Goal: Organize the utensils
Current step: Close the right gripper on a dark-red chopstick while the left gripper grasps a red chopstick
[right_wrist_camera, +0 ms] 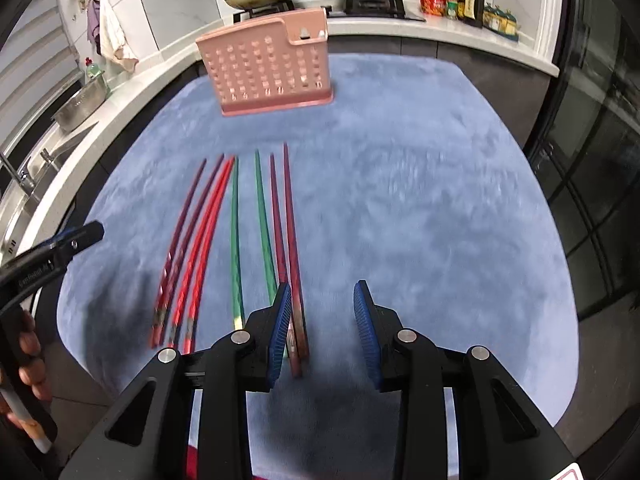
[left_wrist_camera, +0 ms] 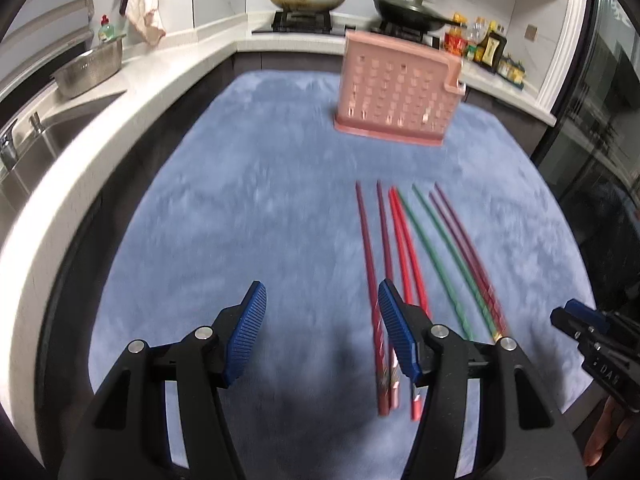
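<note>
With all 8 chopsticks [right_wrist_camera: 236,240] lying flat in a row on the blue mat [right_wrist_camera: 420,200] and the pink holder [right_wrist_camera: 268,76] standing upright well beyond their far tips, the step in hand looks like the first pickup. Both grippers hang over the near ends, each with jaws apart and nothing between the pads. The left gripper [left_wrist_camera: 322,332] sits at the left edge of the row, its right pad just above the 2 dark red sticks [left_wrist_camera: 380,280]. The right gripper [right_wrist_camera: 322,320] sits at the right edge, its left pad over the 2 maroon sticks [right_wrist_camera: 294,260]. To do this well, I would centre each gripper over 1 pair before going down, since right now the sticks lie under a pad rather than in the gap. The sticks are thin and the mat is soft, so the fingertips should press slightly into the pile to get under them. Gripping near the thick ends will leave the long tips free but heavy, so expect droop. The red pair [right_wrist_camera: 200,248] nearly touches its neighbours; closing there may drag an extra stick along. Both views are blurred, so fine contact cannot be judged.
</note>
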A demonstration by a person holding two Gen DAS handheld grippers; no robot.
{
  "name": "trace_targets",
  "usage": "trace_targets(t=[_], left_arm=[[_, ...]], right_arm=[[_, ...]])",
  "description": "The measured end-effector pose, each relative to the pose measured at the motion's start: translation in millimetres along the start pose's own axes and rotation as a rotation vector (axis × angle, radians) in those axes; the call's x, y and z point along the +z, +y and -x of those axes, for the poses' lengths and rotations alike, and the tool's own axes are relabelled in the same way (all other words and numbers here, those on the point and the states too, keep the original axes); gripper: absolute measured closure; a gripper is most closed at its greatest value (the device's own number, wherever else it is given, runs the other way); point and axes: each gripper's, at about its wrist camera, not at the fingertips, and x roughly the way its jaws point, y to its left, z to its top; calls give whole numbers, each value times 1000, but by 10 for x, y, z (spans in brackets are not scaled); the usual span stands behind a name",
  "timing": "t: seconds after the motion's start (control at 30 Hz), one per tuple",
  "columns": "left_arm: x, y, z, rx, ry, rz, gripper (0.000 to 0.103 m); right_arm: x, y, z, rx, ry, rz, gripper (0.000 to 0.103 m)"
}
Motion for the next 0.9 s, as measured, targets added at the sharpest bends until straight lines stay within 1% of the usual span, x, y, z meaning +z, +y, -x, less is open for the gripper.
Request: trace_targets(t=[0.1,0.3,0.47,0.67,0.9], left_arm=[[-177,9,-63,-6,31,8,48],[-346,13,-162,-14,68,10,48],[-401,-40,-202,-33,87,1,48],[-432,-93,-269,-40,105,-3,48],[-457,-131,-334,-47,125,-4,48]], right_arm=[[-84,8,-80,-2,10,-11,71],[-175,50,-233,13,22,-18,72],[-179,82,-346,18,36,-21,76],[-145,97,-452,13,51,-16,88],[-136,108,-514,17,57,-7,91]])
